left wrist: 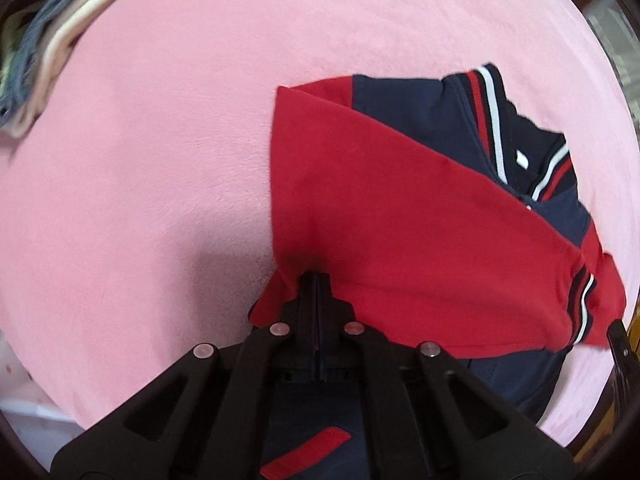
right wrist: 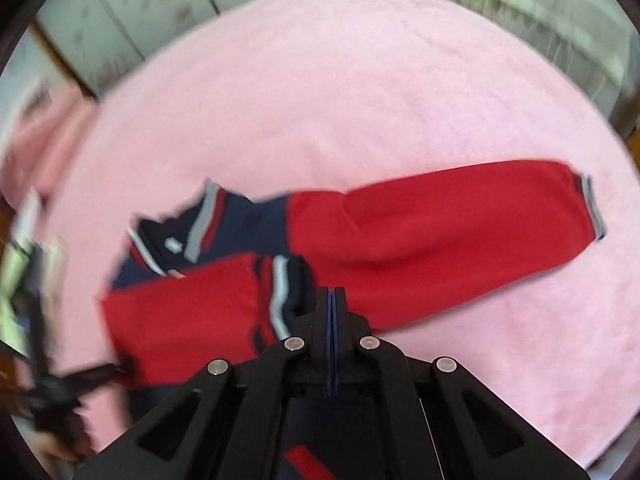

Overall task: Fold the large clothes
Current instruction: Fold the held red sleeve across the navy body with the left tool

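A red and navy jacket (left wrist: 420, 208) with striped collar and cuffs lies on the pink bed cover (left wrist: 140, 160). One red sleeve is folded across its front. My left gripper (left wrist: 317, 280) is shut on the jacket's red edge near the sleeve. In the right wrist view my right gripper (right wrist: 331, 294) is shut on the jacket (right wrist: 360, 240) by the folded sleeve's striped cuff (right wrist: 280, 296). The other red sleeve (right wrist: 480, 216) stretches out to the right. The left gripper (right wrist: 120, 370) shows blurred at the lower left, at the red edge.
A stack of folded clothes (left wrist: 48, 52) lies at the far left of the bed. Cabinets (right wrist: 140, 8) and a curtain (right wrist: 540, 12) stand beyond the bed's far edge. The pink cover (right wrist: 360, 100) stretches behind the jacket.
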A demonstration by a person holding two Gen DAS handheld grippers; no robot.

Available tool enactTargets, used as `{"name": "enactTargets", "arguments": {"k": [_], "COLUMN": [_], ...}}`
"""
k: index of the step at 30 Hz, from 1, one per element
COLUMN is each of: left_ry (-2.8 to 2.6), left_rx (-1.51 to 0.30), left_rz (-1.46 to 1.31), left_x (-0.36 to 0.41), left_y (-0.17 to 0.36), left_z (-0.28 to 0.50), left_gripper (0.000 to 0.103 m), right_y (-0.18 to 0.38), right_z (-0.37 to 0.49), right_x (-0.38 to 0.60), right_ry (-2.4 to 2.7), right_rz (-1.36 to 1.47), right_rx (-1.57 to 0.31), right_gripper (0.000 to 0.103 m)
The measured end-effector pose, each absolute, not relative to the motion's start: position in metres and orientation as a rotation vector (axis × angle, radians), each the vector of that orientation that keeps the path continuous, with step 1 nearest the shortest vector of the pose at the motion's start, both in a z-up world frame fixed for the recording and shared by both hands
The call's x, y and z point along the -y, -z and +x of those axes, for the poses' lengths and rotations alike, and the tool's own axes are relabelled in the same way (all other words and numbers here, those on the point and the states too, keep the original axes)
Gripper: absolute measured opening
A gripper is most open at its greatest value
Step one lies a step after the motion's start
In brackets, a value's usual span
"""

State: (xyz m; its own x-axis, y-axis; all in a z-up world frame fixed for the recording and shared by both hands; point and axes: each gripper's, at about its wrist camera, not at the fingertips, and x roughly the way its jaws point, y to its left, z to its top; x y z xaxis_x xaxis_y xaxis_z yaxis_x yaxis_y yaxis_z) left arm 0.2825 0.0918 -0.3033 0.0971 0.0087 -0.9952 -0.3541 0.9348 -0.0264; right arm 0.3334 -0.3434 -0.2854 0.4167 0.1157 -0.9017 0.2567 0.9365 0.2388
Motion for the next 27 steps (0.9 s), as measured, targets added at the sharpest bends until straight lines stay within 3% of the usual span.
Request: {"name": "enactTargets", "arguments": {"k": [9,14,18,20,22,27], "left_ry": [-0.110,-0.275,-0.295,-0.231,-0.146,-0.074], "left_rx": [-1.269,-1.389,-1.386,-1.396,-1.398,-1.467], "left_rz": [-0.134,-0.086,-0.297,-0.328,-0.333,-0.228], "left_x": [-0.053,-0.085,-0.126,-0.131,-0.125,-0.118], "left_y": [0.249,0.286,0.286,0.279,0.274,0.294], "left_z": [0.275,0.304,0.300,0.291,0.288,0.274], "left_gripper": [0.001,0.001,0.001,0.001,0.001,0.001], "right_y": [0.327,0.364,0.378,0.358,0.344,0.340], "right_z": [0.371,0.381,0.377,0.366,0.357,0.340], "right_x": [0.274,0.282,0.313,0.314,0.307,0.259], "right_ry": [-0.271,-0.158,-0.098,-0.033,-0.075,-0.270], "right_rz": [0.551,0.615,0.726,0.632,0.617,0.662], "right_rx": [-1.337,-1.371,-1.304,-1.234,-1.181,-1.221], "right_gripper": [0.002,0.003,0.003,0.015,0.052,0.055]}}
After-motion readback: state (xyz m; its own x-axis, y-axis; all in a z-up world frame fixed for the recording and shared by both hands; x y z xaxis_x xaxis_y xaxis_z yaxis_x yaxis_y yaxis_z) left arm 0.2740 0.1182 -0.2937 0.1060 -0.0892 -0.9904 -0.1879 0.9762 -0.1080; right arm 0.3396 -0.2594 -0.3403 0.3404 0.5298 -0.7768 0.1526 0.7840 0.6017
